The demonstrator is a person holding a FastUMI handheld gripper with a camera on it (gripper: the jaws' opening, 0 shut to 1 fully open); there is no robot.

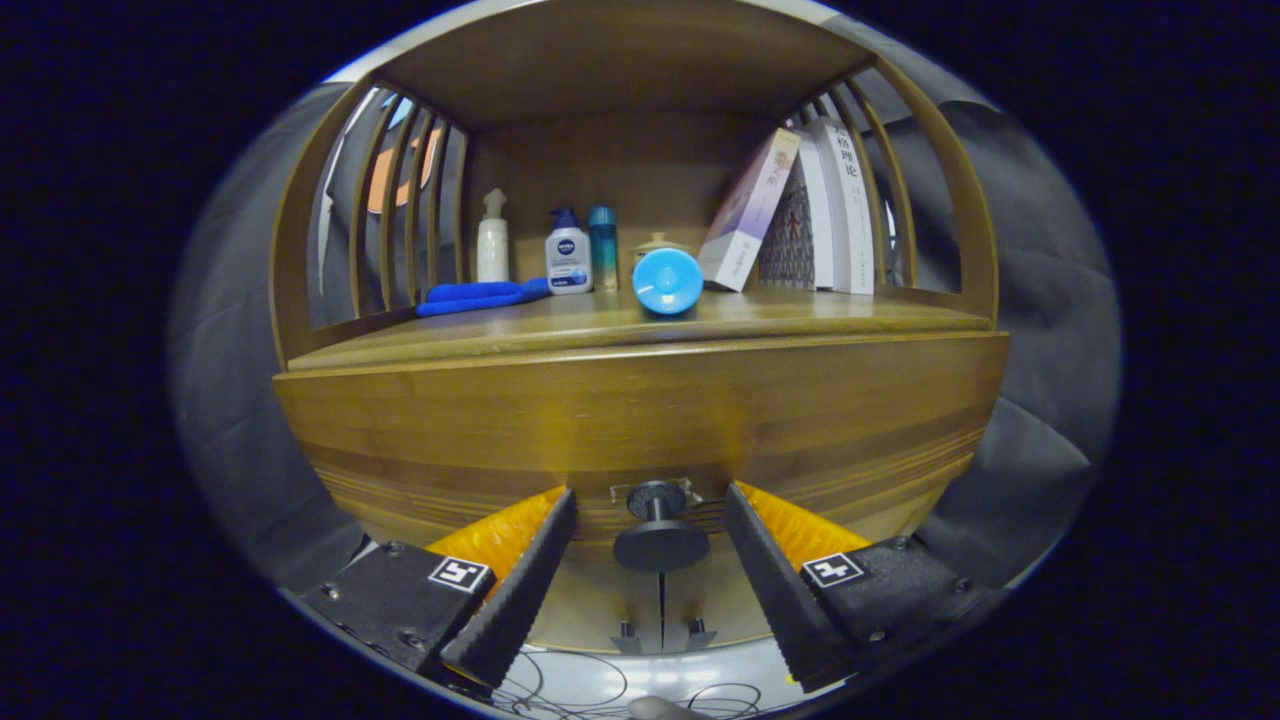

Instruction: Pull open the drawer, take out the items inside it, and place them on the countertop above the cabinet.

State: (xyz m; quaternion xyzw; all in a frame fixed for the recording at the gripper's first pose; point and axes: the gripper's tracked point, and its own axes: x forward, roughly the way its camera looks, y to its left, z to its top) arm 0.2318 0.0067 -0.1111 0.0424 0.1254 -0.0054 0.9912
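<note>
A wooden cabinet faces me, its drawer front [640, 410] closed beneath the countertop [620, 325]. A dark round knob [658, 540] sticks out from the drawer's lower middle. My gripper [650, 505] is open, with one finger on each side of the knob and clear gaps between the fingers and it. The inside of the drawer is hidden.
On the countertop under a shelf roof stand a white pump bottle [492, 245], a white-and-blue lotion bottle [567, 255], a teal can [603, 247], a blue bowl on its side [667, 281], a blue cloth [478, 296] and leaning books [800, 210]. Slatted side rails flank it.
</note>
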